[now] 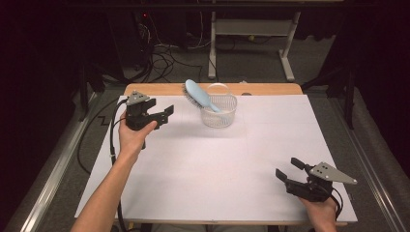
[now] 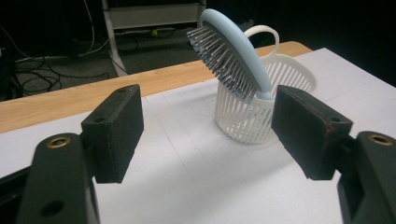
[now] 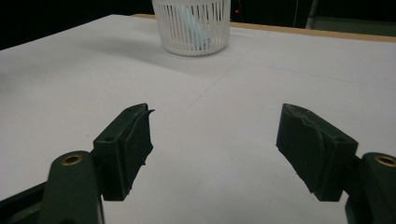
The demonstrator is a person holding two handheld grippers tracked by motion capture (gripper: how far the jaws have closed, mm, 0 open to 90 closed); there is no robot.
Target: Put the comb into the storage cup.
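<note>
Hairbrush (image 1: 198, 94) is already leaning handle-down in the white basket (image 1: 227, 116) at the far middle of the bench (image 1: 203, 174), head sticking out leftward. Left claw (image 1: 167, 114) is hovering spread and empty just left of it (apparently finished placing). Right claw (image 1: 289, 170) is resting spread, empty, near right.

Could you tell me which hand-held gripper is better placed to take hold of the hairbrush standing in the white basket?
Probably the left hand-held gripper: it is open, close beside the basket and faces the hairbrush. The right hand-held gripper sits far off at the table's near edge.
</note>
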